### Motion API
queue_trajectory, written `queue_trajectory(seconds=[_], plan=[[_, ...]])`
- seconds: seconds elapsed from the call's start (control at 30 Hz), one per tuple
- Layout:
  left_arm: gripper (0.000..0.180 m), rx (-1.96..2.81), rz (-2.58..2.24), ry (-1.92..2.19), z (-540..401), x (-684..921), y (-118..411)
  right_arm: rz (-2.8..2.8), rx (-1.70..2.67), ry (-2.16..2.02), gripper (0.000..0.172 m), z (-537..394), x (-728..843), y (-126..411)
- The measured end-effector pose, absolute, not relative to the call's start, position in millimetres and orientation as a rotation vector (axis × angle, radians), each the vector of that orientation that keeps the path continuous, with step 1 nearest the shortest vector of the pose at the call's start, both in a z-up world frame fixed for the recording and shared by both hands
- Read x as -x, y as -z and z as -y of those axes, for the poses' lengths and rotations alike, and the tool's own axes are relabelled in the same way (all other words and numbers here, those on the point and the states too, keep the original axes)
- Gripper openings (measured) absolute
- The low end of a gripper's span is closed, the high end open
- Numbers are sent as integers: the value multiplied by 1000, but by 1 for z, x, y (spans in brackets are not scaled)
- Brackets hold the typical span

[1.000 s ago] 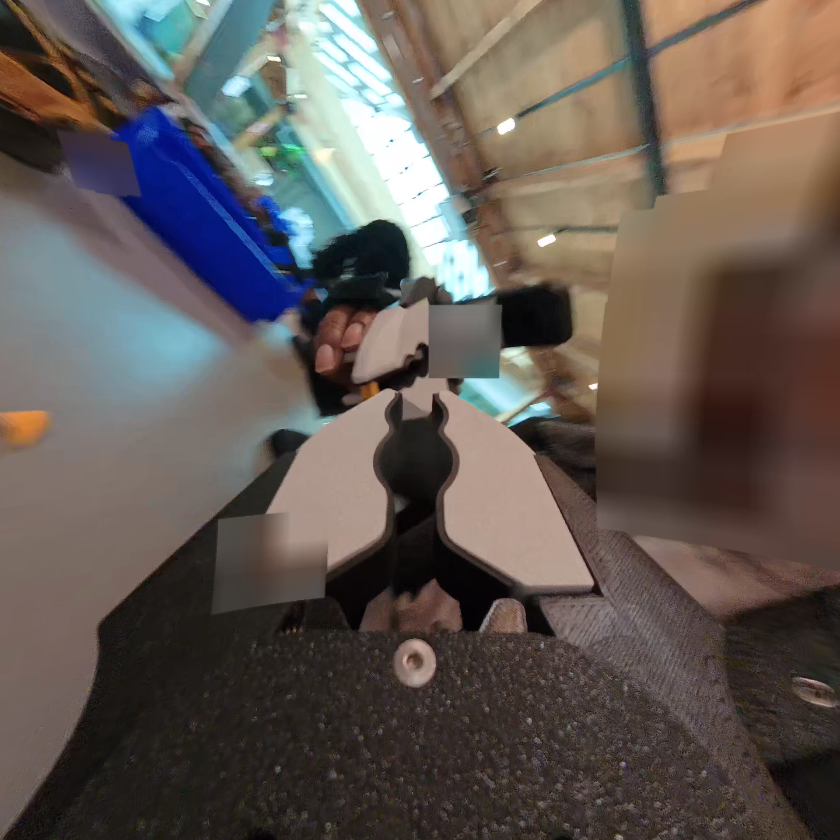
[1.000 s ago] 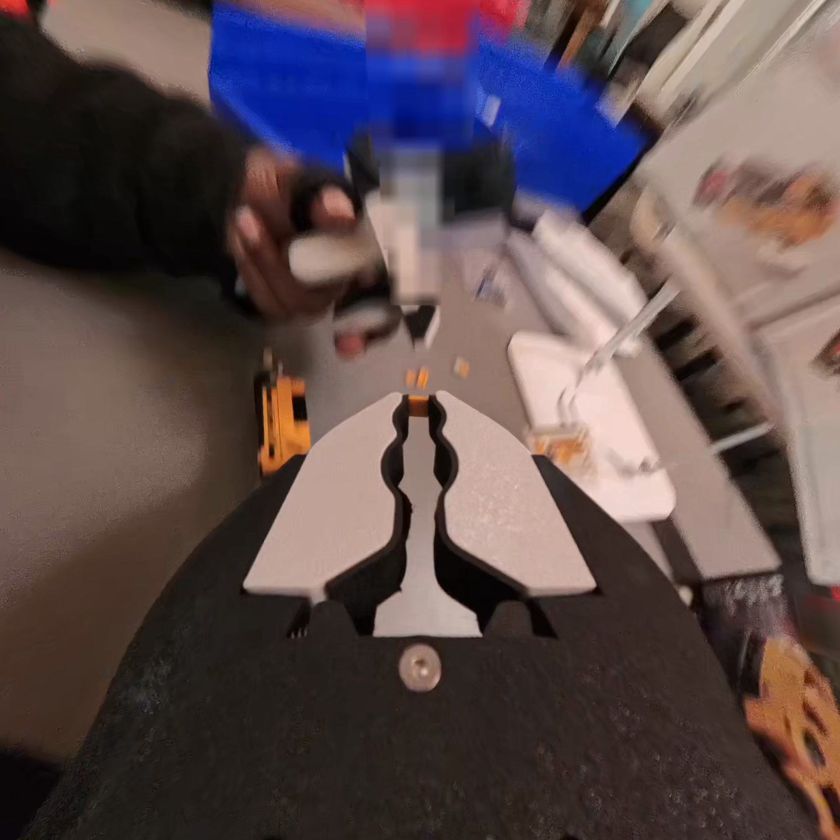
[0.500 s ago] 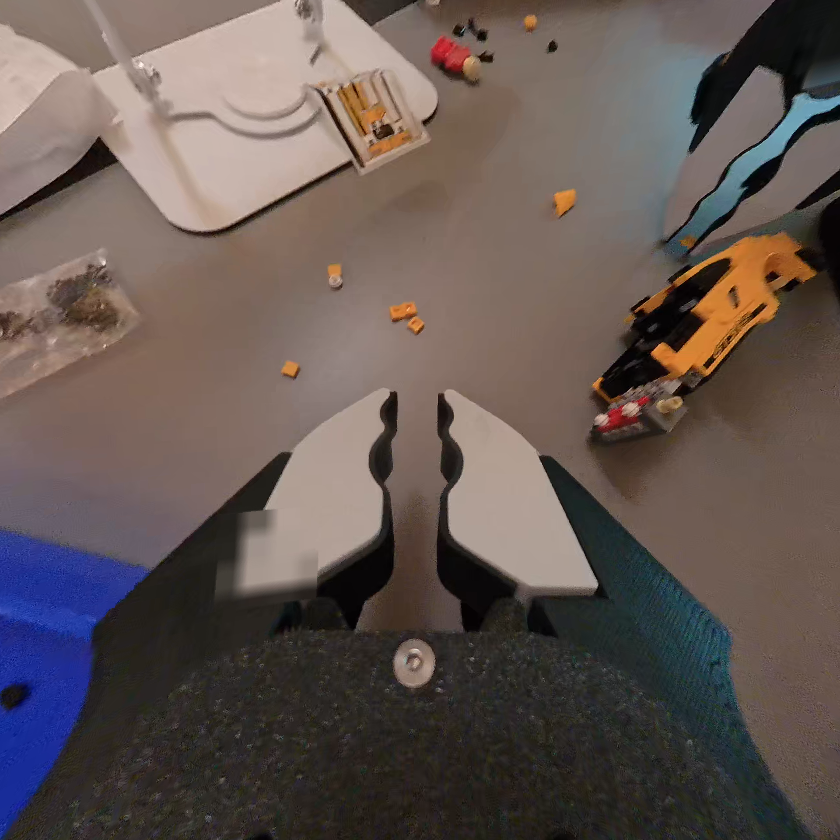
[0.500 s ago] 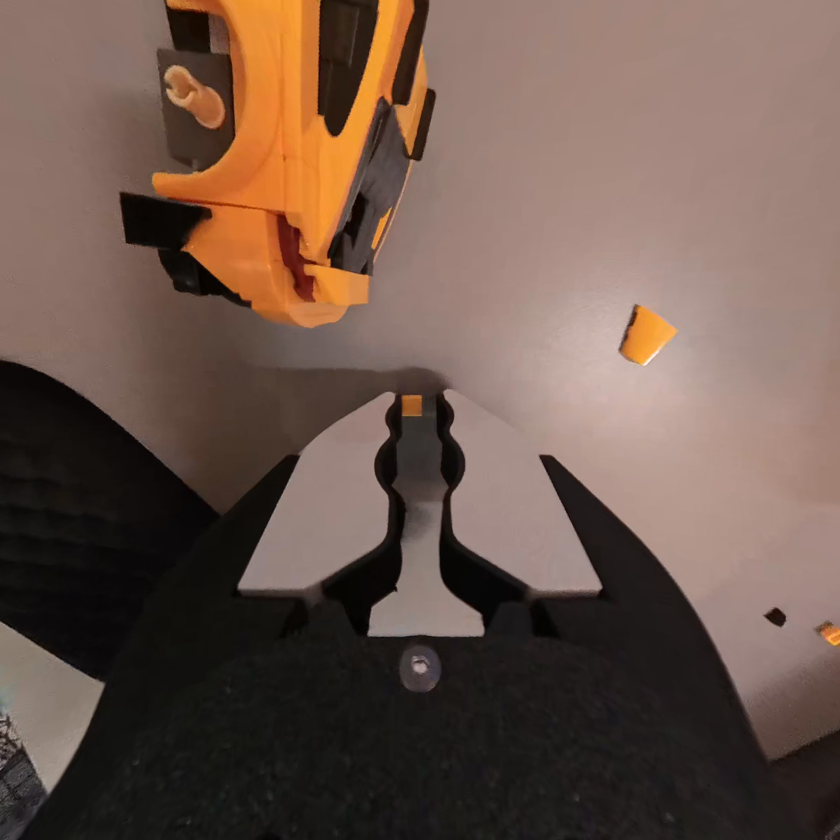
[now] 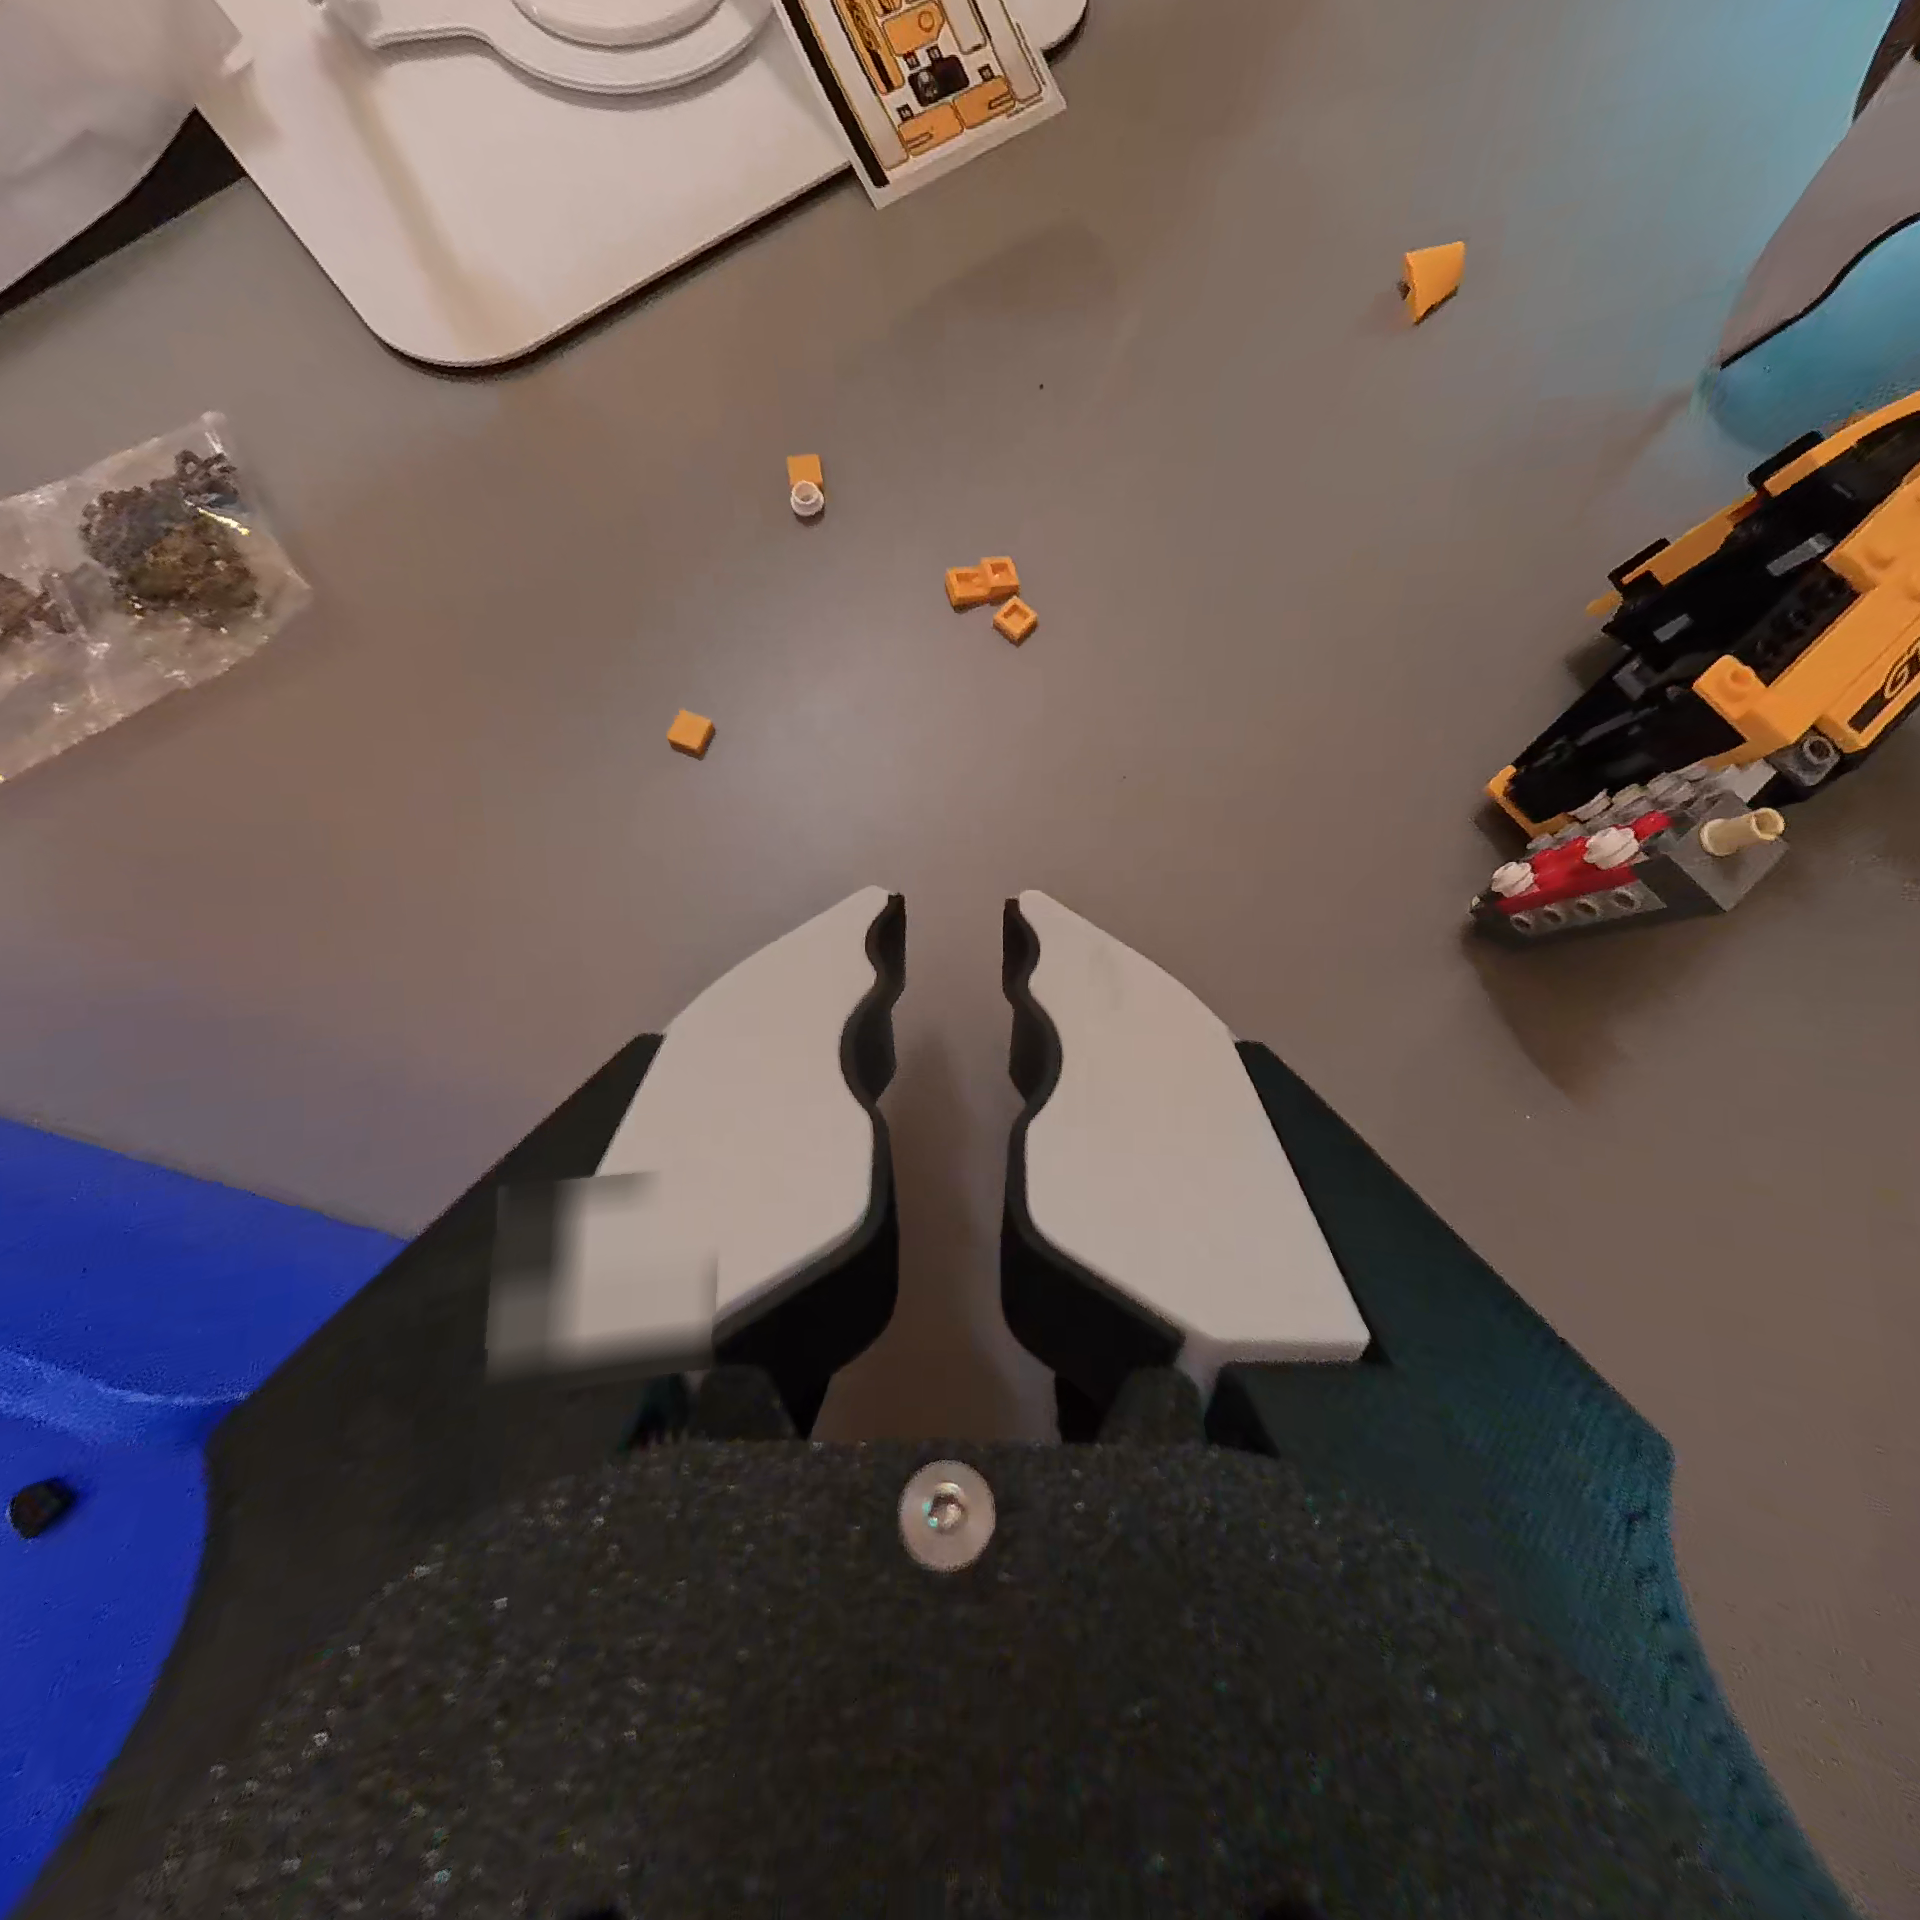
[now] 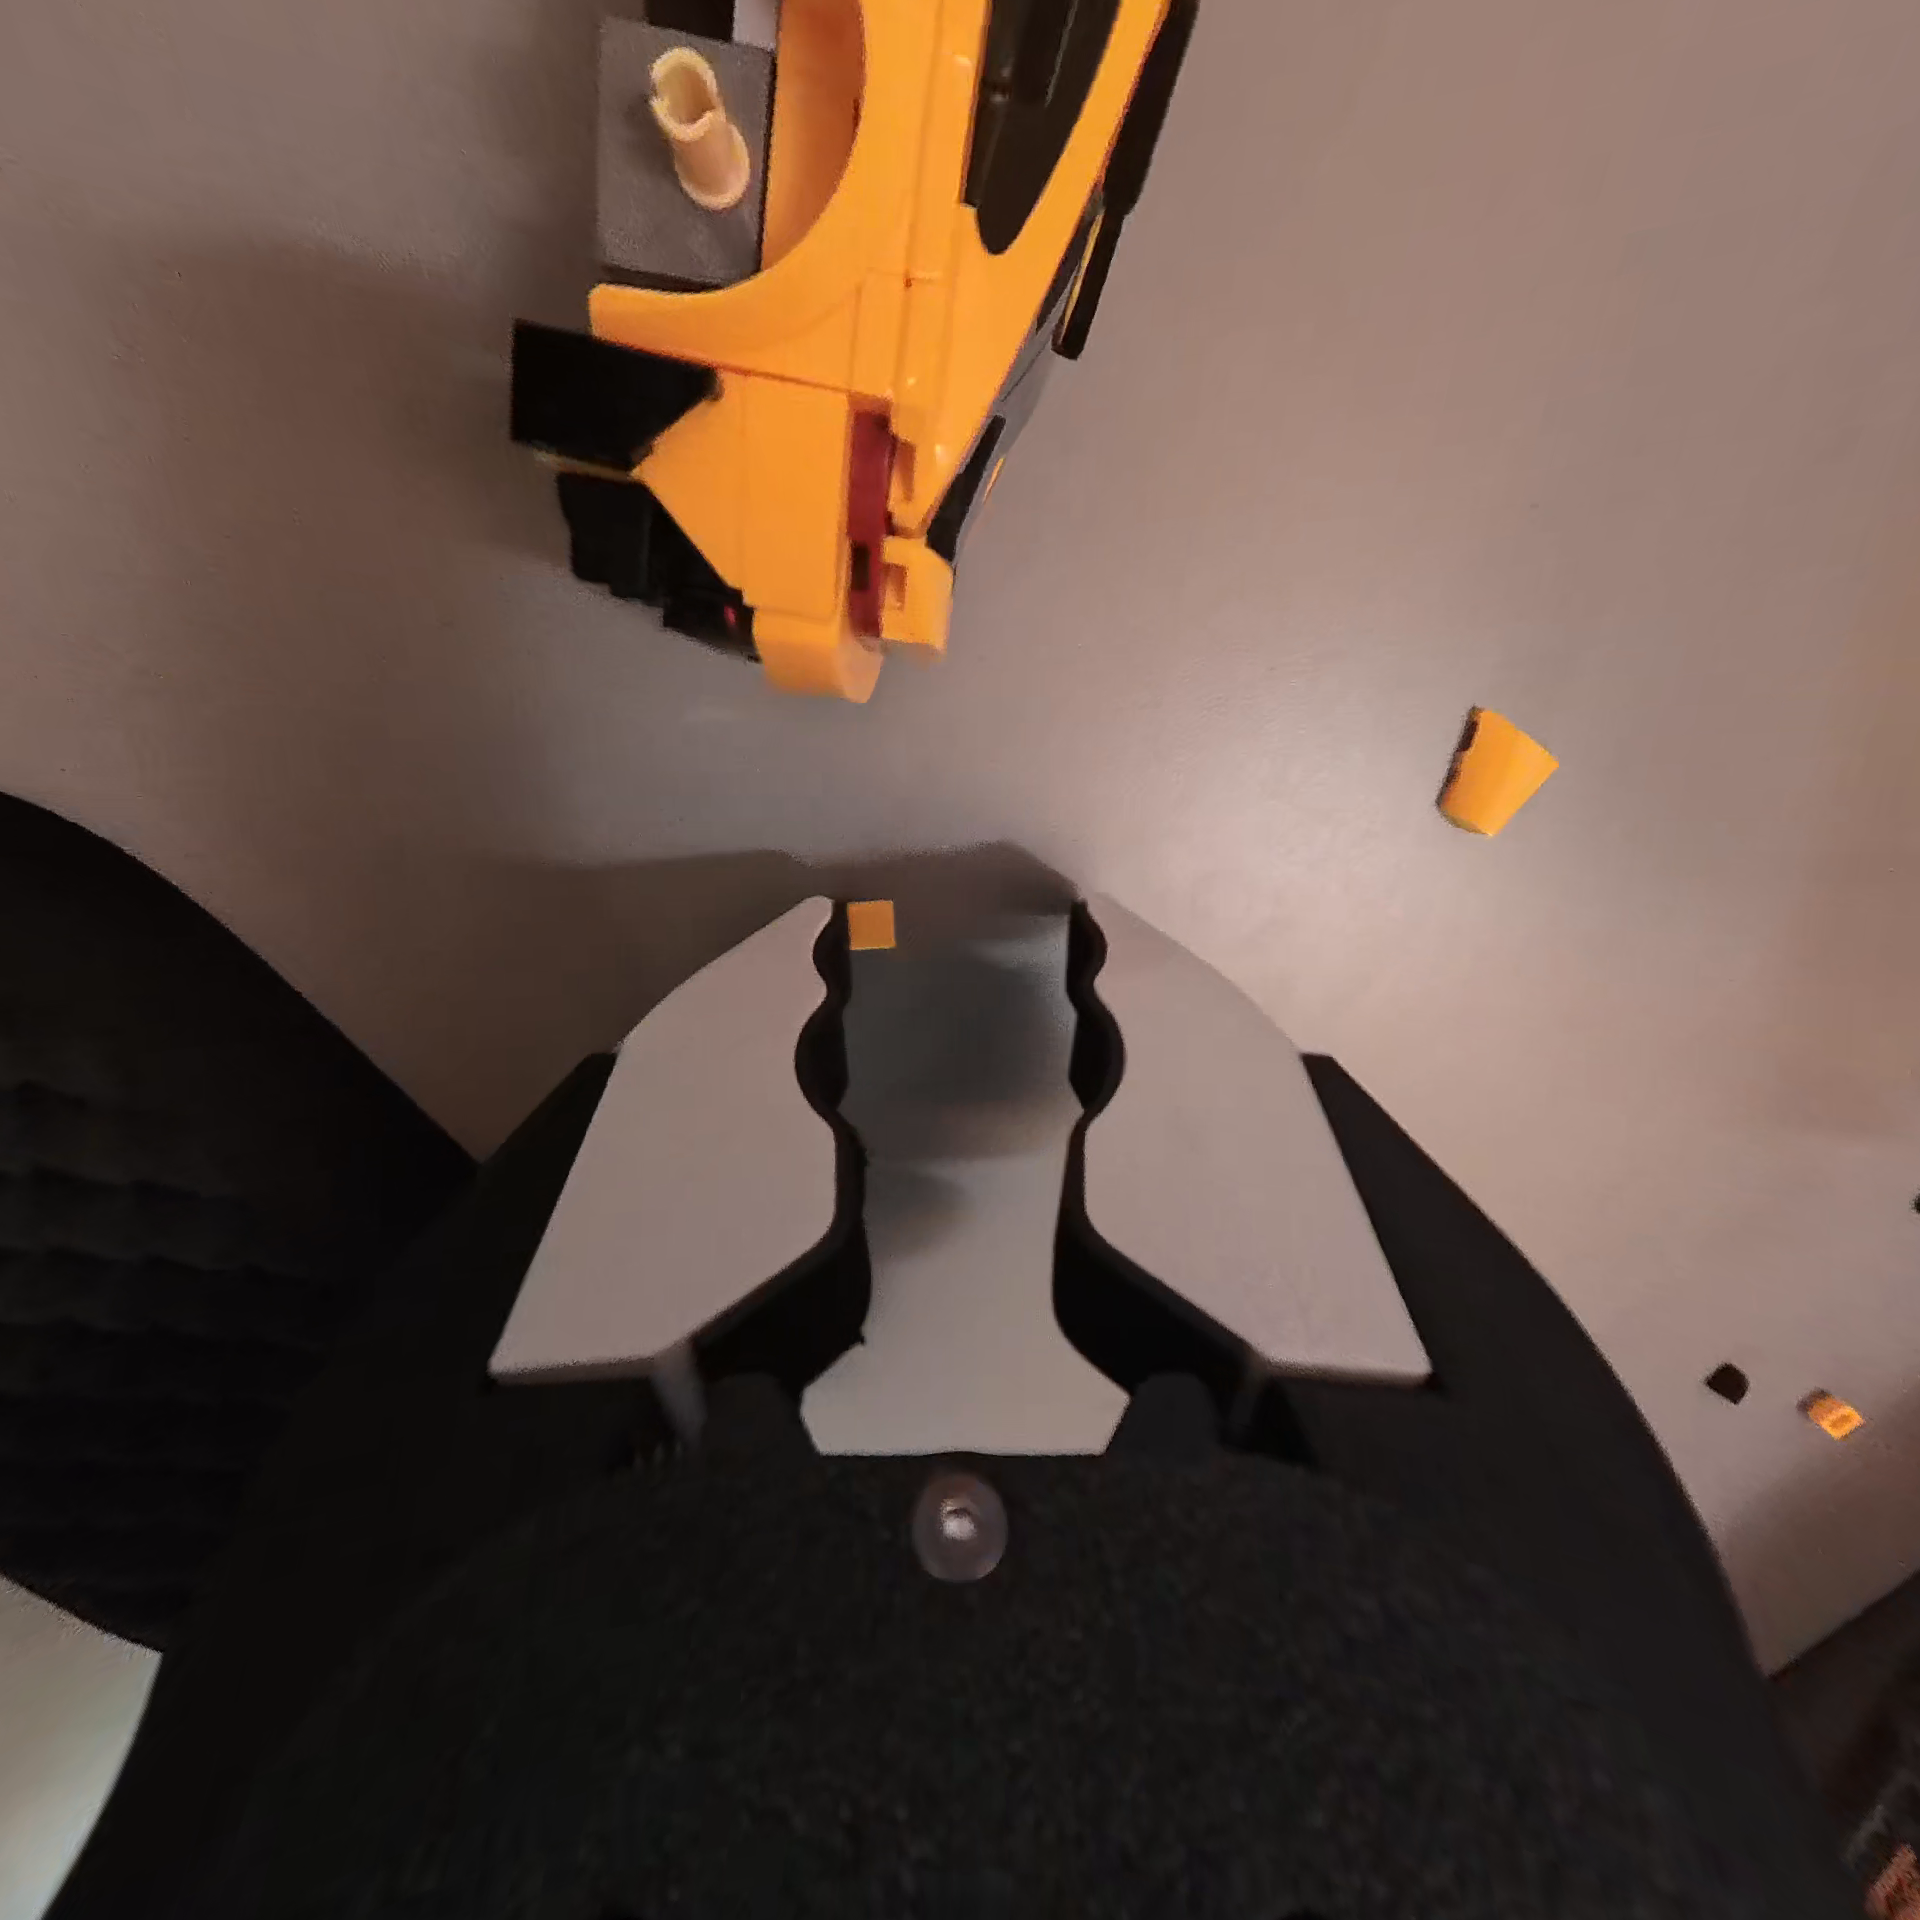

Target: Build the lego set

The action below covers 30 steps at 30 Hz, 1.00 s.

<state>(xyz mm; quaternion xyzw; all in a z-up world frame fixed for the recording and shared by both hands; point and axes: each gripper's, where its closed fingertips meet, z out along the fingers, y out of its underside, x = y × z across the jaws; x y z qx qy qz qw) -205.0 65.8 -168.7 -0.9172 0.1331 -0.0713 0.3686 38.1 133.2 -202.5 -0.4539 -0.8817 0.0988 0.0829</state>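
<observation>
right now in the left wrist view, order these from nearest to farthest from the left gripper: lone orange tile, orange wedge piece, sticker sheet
1. lone orange tile, just ahead, slightly left of the left gripper
2. orange wedge piece, far ahead to the right
3. sticker sheet, top edge, on the white stand base

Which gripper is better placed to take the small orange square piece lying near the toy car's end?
Right gripper: the orange piece lies between its open fingertips. The left is over bare table.

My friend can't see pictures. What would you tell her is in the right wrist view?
An open two-finger gripper hovers over a grey table, with a tiny orange square brick beside its left fingertip, clear of the right one. Ahead sits a yellow-and-black toy brick car; a small orange wedge piece lies to the right.
</observation>
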Motion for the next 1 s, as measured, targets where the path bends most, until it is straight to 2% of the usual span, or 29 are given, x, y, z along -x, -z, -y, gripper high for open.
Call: queue_trajectory(seconds=[0.17,0.37,0.57,0.77,1.0], plan=[[17,2325,-374,229,-68,194,165,2564,1355,-334,54,-131,-38,201],[12,2133,-608,537,-75,120,124,2501,1295,-363,57,-131,-33,195],[12,2163,-682,339,-97,129,115,2399,1309,-516,56,-122,-30,170],[17,2392,-488,46,-76,205,145,1934,1361,-747,52,-122,-24,113],[24,2563,-430,-19,-54,227,183,1627,1467,-852,48,-120,-48,114]])
